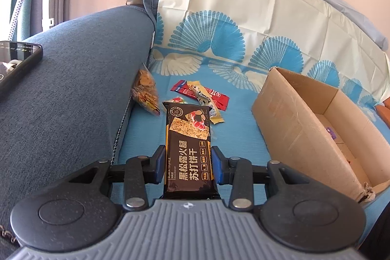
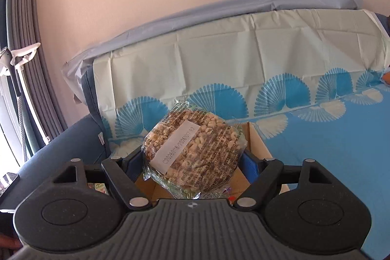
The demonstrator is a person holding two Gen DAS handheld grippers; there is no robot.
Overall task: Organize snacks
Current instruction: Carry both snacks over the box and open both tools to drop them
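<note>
Left fingers [image 1: 187, 163] clamp a dark cracker packet [image 1: 188, 150]; right fingers [image 2: 193, 160] clamp a clear puffed-snack bag [image 2: 195, 157].

Cardboard box [image 1: 304, 118] open on top (sofa arm [image 1: 73, 79] left)

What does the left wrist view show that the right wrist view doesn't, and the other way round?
Left wrist only: the left gripper shut on a dark cracker pack, loose snacks on the sofa, a phone. Right wrist only: the right gripper shut on a clear bag of puffed snacks. Both: the cardboard box and blue patterned cover.
</note>
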